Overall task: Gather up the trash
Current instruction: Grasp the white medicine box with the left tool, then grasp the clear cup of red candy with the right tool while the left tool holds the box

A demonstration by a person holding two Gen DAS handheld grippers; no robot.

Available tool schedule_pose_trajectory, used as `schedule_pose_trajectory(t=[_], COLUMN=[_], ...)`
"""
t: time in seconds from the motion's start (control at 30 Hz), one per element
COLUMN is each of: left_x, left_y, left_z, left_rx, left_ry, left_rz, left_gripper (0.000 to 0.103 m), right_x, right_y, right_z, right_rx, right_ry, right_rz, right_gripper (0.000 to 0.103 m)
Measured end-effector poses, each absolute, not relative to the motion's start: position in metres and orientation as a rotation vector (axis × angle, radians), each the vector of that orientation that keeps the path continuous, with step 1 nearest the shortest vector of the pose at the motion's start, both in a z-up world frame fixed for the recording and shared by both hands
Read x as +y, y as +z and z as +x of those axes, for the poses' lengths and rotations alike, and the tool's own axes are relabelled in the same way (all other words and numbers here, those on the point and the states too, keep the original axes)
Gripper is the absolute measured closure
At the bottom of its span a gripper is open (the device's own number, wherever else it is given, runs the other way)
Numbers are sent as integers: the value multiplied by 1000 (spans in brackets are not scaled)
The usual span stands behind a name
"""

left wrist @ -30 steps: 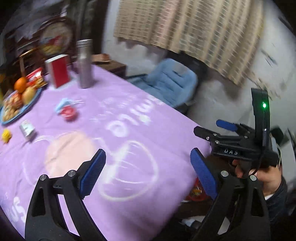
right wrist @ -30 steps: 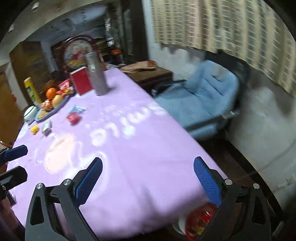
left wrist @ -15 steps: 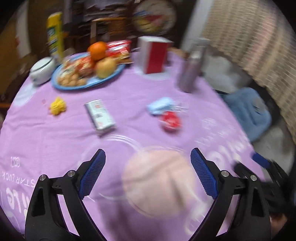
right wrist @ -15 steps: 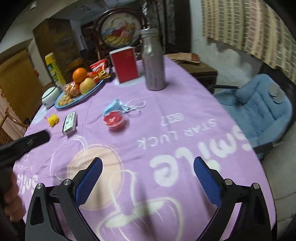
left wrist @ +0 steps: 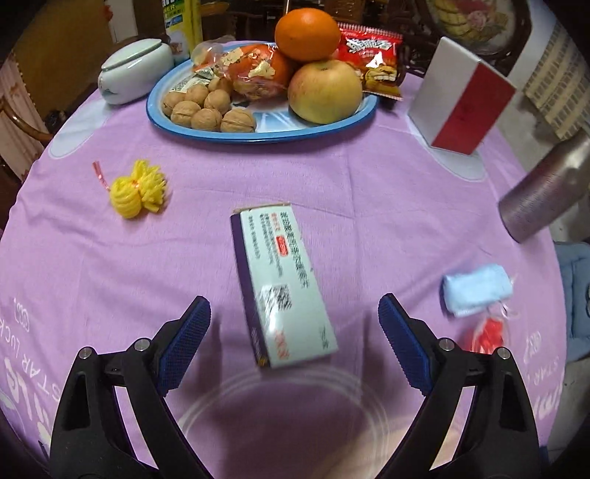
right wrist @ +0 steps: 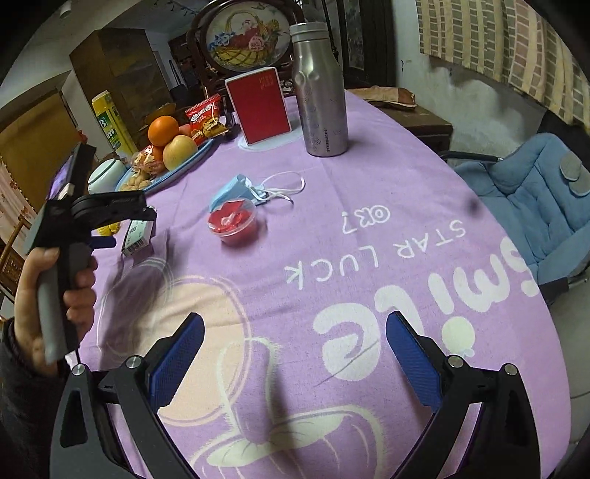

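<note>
Table: round, covered by a purple cloth (right wrist: pixel 387 191) printed with "smile" and "STAR LUCK".
Chair: a blue padded chair (right wrist: pixel 531 206) stands beside the table on the right.
Plate: a blue-rimmed plate (left wrist: pixel 265 137) at the far side holds an orange (left wrist: pixel 308 34), an apple (left wrist: pixel 324 92) and walnuts (left wrist: pixel 206 110); a red snack bag (left wrist: pixel 372 55) lies against its right edge.
Bottle: a steel bottle (right wrist: pixel 322 88) stands upright next to a red and white box (right wrist: pixel 261 107).
Left gripper (left wrist: pixel 295 342): fingers wide apart, gripping nothing, hovering just above the near end of the small box.
Right gripper (right wrist: pixel 295 361): fingers wide apart, empty, above the cloth's printed pattern.
Small box: a pale printed carton (left wrist: pixel 284 287) lies flat on the cloth, between the left gripper's blue pads (left wrist: pixel 186 342).
Mask: a crumpled blue face mask (right wrist: pixel 236 188) touches the red cup.
Red cup: a small plastic cup (right wrist: pixel 233 221) with a red wrapper inside, well to the right of the carton.
Yellow scrap: a yellow netted wad (left wrist: pixel 138 189) lies left of the carton, apart from it.
</note>
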State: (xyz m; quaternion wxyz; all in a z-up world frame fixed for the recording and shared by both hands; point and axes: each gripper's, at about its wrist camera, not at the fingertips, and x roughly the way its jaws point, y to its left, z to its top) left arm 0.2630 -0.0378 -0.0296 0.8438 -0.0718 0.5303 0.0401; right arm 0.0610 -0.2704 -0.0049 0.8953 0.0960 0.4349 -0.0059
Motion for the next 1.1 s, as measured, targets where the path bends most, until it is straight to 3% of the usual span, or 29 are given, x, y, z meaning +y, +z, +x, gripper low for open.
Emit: schedule_pose_trajectory(t=[0.07,0.23,0.33,0.37,0.4,0.43,0.73,1.1], left_x=[-42,-45,-48,-48,-48,-46,-28,1], left_y=[-33,-48,-52,-51,-50,-49,0,6], left_z=[270,280,282,282,281,280,217,202], left_rx=[1127,1158,1157,1154,1150,1147,1027,987], left_ry=[105,129,144,144,149,154,93,116], left_rz=[-134,-113,-80,-75,-71,-71,-157,-173], left_gripper=[15,34,36,40,53,55,55,55], right_x=[-273,-273,-270,-269,-267,-265,-234,-175], right_y=[-5,-4,-3,-3,-3,-4,-14,-46], right_z=[62,67,70,72,74,76,140,207], right_rx=[903,902,900,900,901,903,940,980], right_ry=[-15,-15,-9,-3,1,3,20,-44], right_rz=[203,202,197,196,193,189,84,-81], right_gripper=[6,6,6,6,6,6,6,7])
